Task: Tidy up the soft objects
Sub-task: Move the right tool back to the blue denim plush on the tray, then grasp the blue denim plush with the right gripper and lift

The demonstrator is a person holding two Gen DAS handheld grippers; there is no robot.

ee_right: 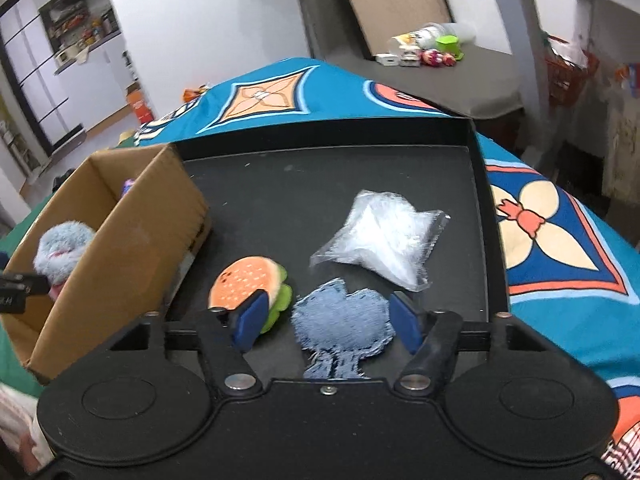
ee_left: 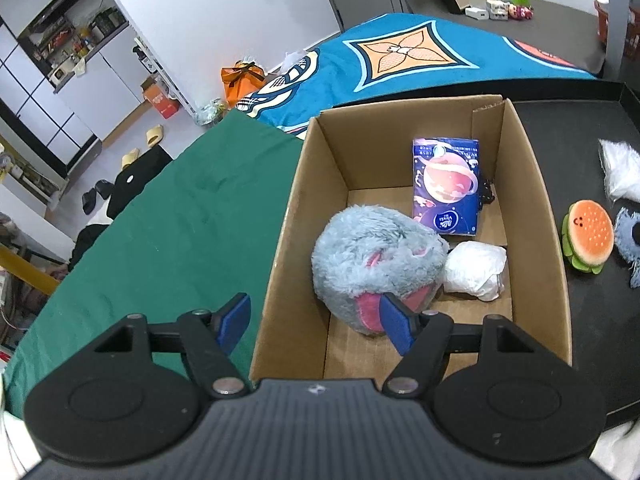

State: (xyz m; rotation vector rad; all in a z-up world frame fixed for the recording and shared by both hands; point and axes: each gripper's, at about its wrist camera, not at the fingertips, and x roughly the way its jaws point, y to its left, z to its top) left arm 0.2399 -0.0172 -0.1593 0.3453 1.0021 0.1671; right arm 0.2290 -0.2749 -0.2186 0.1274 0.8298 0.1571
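Soft objects are split between two places: some already lie in the cardboard box [ee_left: 532, 216], others wait on the black tray [ee_right: 320, 184] beside it. Nearest in the right wrist view, low in the frame, the right gripper [ee_right: 326, 322] hangs over the frayed denim patch [ee_right: 342, 326], its jaws standing partly open on either side of the cloth and not pressing it; the left pad sits just in front of the burger plush [ee_right: 244, 278]. Further up the tray lies a clear bag of white fluff [ee_right: 384, 236]. The step in hand looks like picking the denim patch; the next move would call for lowering onto the flat cloth and pinching it without catching the burger. The left wrist view shows what the other barely does, the box's inside: the left gripper [ee_left: 314, 324], jaws moderately wide and empty, straddles the box's near left wall, with the grey-and-pink plush [ee_left: 372, 256] just beyond, then a white crumpled bundle [ee_left: 476, 268], and a blue tissue pack [ee_left: 448, 184] toward the back. Only the right view shows the whole denim patch and the tray's far rim.
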